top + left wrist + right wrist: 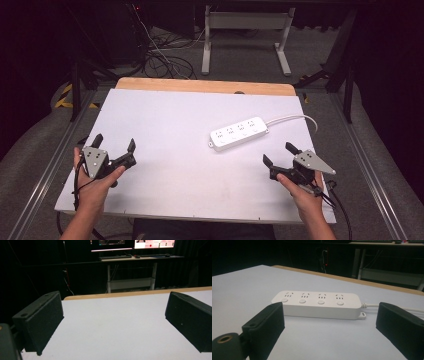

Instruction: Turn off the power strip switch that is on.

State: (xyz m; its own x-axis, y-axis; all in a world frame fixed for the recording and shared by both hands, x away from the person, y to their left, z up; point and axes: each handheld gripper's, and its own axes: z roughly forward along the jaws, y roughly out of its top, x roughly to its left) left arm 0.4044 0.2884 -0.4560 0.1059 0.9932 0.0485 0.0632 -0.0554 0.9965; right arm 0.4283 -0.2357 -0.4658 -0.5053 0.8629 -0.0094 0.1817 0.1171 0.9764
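I am keeping the right claw (pixel 279 154) wide and aiming it at the 4-socket power strip (pixel 239 133) lying just ahead on the white tabletop (pixel 165 165), while holding the left claw (pixel 114 144) equally wide, well apart, as standby.

Being lit evenly from overhead, with the white table (pixel 165 150) glowing bright against a near-black room in the high view. Casting only faint, soft shadows beside the power strip (pixel 238 132). Showing no harsh glare on the tabletop, though turning bluish and dimmer in both gripper views. Blurring slightly at close range, with the black jaws losing detail in the right gripper view and the left gripper view. Burning out at the far screens (pixel 154 243), overexposed. Looking soft and low in resolution throughout.
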